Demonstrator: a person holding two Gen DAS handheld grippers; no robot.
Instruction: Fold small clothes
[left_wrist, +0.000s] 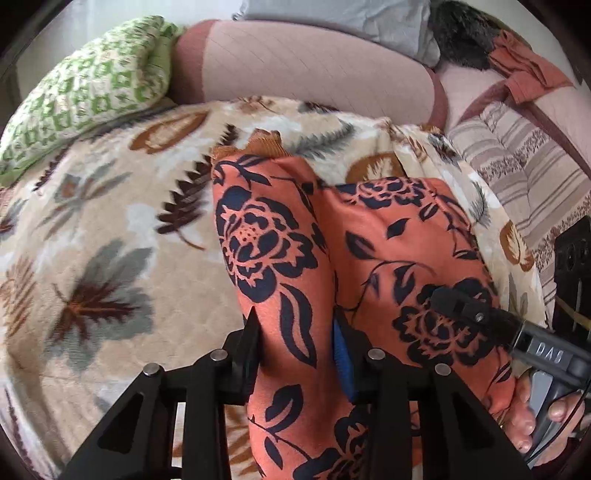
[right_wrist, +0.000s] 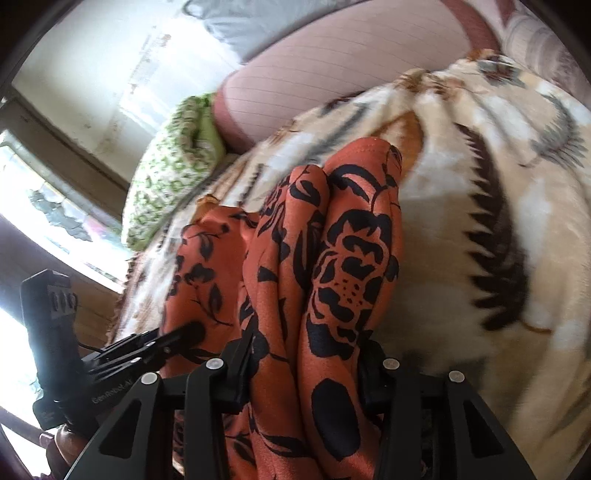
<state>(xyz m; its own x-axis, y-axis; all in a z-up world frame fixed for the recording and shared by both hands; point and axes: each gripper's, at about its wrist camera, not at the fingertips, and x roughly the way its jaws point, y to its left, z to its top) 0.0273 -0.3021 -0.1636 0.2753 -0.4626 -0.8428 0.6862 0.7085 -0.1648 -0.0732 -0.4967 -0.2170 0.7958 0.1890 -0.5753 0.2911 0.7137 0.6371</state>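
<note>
Plainly, both the left gripper (left_wrist: 295, 332) and right gripper (right_wrist: 306, 354) clench the orange floral garment (left_wrist: 388, 236), whose slack fold toward twelve o'clock could slip free if either loosens.

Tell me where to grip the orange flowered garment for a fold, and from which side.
Grip the orange flowered garment at its near edge, one bunched ridge per gripper, coming in from the near side and pointing downward. It drapes away over the leaf-print blanket in two long folds, so the near ends are the free handles. The left gripper and right gripper each already pinch one such ridge.
</note>
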